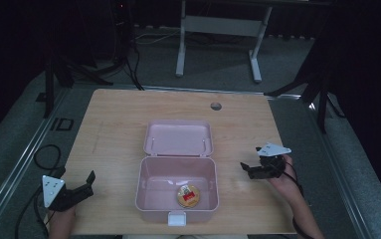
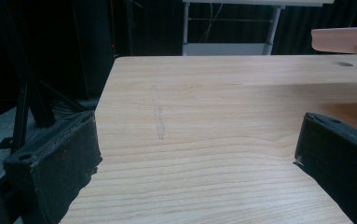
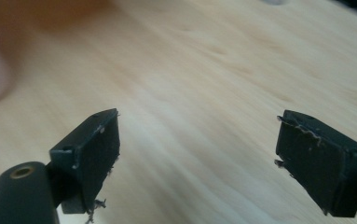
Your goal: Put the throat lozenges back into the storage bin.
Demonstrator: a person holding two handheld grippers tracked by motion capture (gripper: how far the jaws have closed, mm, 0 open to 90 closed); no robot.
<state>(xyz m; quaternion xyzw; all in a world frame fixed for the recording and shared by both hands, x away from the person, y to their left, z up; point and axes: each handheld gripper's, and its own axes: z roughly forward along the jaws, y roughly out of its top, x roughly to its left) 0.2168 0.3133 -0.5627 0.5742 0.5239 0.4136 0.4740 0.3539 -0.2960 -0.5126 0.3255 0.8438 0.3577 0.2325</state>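
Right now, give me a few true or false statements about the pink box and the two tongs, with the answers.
1. The pink box has its lid open. True.
2. A round tin lies inside the box. True.
3. The left tongs grip the tin. False: their jaws stand open over bare table, left of the box.
4. The right tongs are shut on the box's lid. False: they are open and empty, to the right of the box.
5. The box's white latch faces the person's side. True.
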